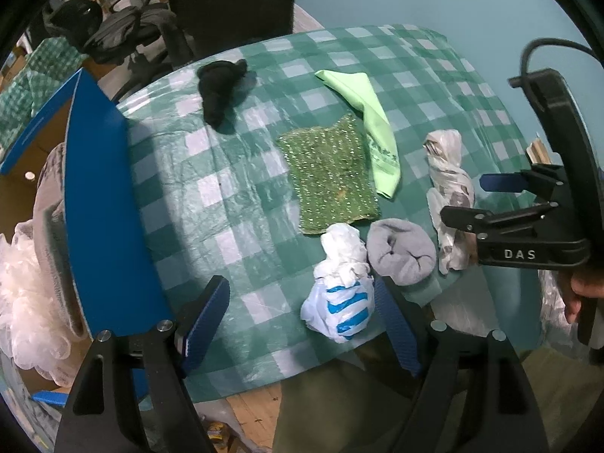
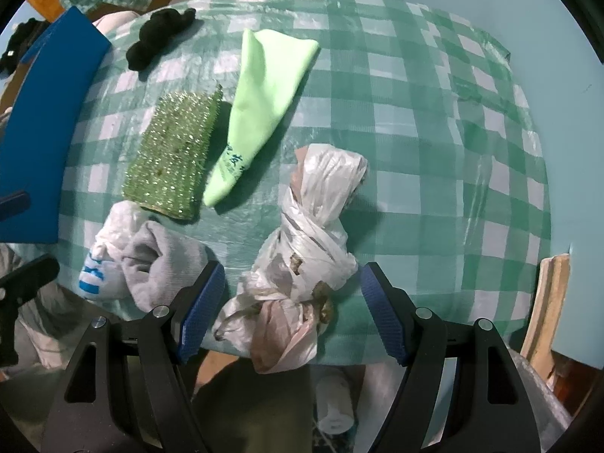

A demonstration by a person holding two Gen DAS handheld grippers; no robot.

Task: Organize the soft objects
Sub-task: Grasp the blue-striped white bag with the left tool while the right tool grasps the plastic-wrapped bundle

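Blue-striped plastic bag (image 1: pixel 341 304) between my left fingers (image 1: pixel 205 313), released, knotted white bag (image 2: pixel 298 260) between right fingers (image 2: pixel 383 315), released, lower frame, checked counter (image 2: pixel 434 132).

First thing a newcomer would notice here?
The green-checked tablecloth, strewn with soft things: a sparkly green scrubber mid-table beside a folded lime cloth, and a black sock at the far edge. Nearer, the open right gripper straddles a knotted plastic bag; the open left gripper frames a blue-striped bag.
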